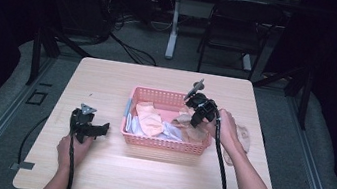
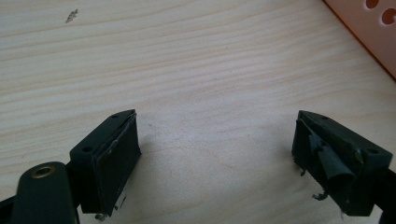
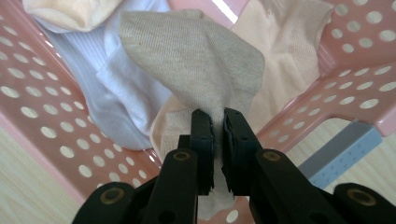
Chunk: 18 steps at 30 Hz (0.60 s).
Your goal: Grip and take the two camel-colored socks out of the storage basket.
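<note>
My right gripper (image 3: 217, 140), jaws clamped on a beige sock (image 3: 196, 60) whose length runs straight ahead from the tips over the pink basket (image 1: 164, 143), is the nearer hand; my left gripper (image 2: 217, 154) gapes empty above the table (image 2: 187, 60).

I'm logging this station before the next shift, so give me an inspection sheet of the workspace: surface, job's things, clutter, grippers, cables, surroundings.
Surface: light wood table, one small dark mark in the left gripper view.
Job's things: pink perforated basket mid-table holding peach, white and beige socks; beige sock pinched over the basket; another sock on the table right of the basket.
Clutter: nothing seen.
Grippers: left gripper open, low over bare wood; right gripper shut on the beige sock.
Cables: one black cable trails from each gripper toward the near edge.
Surroundings: dark room, black chair and loose floor cables behind.
</note>
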### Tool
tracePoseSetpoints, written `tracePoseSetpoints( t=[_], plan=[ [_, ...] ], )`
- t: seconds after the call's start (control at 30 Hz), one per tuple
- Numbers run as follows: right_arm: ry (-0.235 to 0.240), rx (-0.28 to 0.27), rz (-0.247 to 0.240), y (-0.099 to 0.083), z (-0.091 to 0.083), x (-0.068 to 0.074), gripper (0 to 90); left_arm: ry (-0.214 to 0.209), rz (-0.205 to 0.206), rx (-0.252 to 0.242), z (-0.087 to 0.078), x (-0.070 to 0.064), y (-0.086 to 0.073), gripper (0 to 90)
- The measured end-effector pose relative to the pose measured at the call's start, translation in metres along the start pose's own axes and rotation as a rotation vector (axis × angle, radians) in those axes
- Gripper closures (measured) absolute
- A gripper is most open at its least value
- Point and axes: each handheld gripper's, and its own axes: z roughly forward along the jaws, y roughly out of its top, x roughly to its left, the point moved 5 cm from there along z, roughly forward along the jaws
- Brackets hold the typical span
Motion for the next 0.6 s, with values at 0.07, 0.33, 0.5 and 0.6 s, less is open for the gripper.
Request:
tracePoseSetpoints(
  t=[0.07,0.33,0.5,0.6],
  plan=[
    [-0.004,0.002,-0.012,0.001,-0.004,0.000,83.5,0.000,0.000,0.000,0.000,0.000,0.000,14.6],
    [-0.010,-0.013,-0.020,0.001,-0.020,0.001,83.4,0.000,0.000,0.000,0.000,0.000,0.000,14.5],
    [-0.020,-0.030,-0.024,0.000,-0.031,0.001,83.3,0.000,0.000,0.000,0.000,0.000,0.000,14.6],
    [-0.027,-0.042,-0.019,0.001,-0.039,0.000,83.3,0.000,0.000,0.000,0.000,0.000,0.000,14.6]
  ],
)
